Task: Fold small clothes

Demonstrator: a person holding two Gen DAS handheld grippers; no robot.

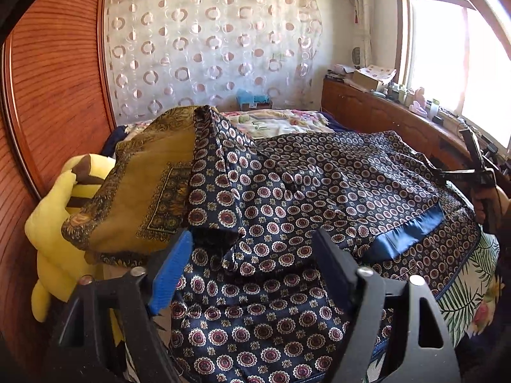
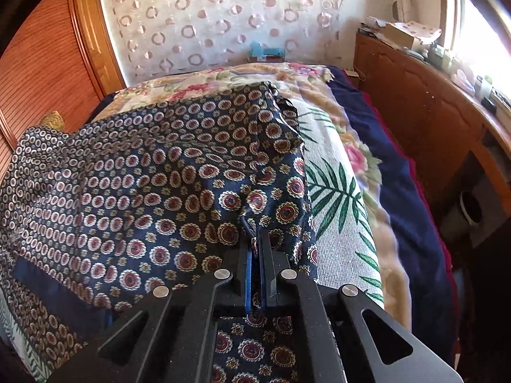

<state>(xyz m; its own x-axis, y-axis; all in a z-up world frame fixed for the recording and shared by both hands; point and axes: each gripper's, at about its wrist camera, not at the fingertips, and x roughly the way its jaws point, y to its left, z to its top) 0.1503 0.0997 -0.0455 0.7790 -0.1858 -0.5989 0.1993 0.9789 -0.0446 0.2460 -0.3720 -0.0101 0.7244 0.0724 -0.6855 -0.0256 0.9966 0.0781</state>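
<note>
Two grippers work a navy medallion-print garment (image 1: 319, 185) spread on the bed.
Near the garment's right edge, the right gripper (image 2: 255, 245) pinches a fold of it between closed blue pads. At the left, the left gripper (image 1: 252, 252) stands with fingers wide, cloth between them unpressed, beside a mustard patterned cloth (image 1: 143, 185) and yellow plush toy (image 1: 54, 223).

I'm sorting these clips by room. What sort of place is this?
Most likely a bedroom in a home: a bed with a floral blanket, a yellow plush toy beside it, and a wooden cabinet under the window.
</note>
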